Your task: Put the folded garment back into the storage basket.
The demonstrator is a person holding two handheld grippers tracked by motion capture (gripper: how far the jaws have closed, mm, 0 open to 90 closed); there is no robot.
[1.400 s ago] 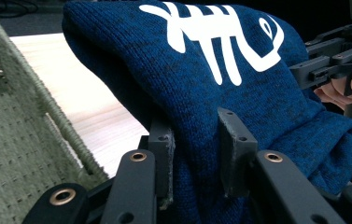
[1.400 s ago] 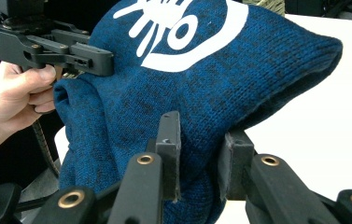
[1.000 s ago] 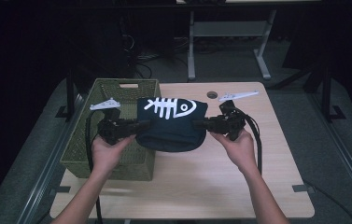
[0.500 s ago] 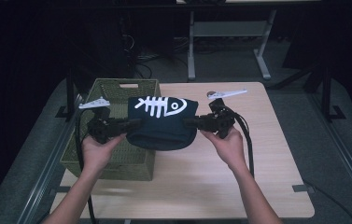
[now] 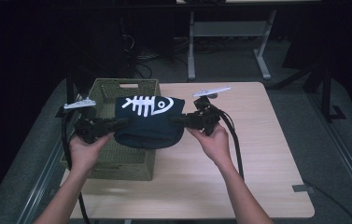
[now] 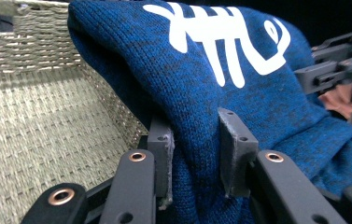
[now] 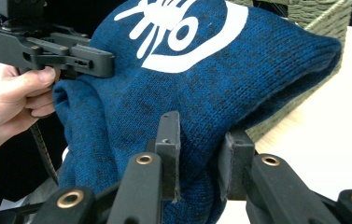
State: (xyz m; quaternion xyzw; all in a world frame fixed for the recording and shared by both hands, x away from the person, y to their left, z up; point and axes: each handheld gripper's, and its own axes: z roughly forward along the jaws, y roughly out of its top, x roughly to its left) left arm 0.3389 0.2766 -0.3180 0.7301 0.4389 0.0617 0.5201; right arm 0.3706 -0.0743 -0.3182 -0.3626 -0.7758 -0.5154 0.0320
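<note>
Two grippers pinch a folded knit sweater (image 5: 149, 122), now carried left over the woven basket (image 5: 125, 161) at the desk's left edge. Left gripper (image 6: 194, 154) clamps blue ribbed wool. Right gripper (image 7: 200, 154) clamps its other end; white fishbone print.
</note>
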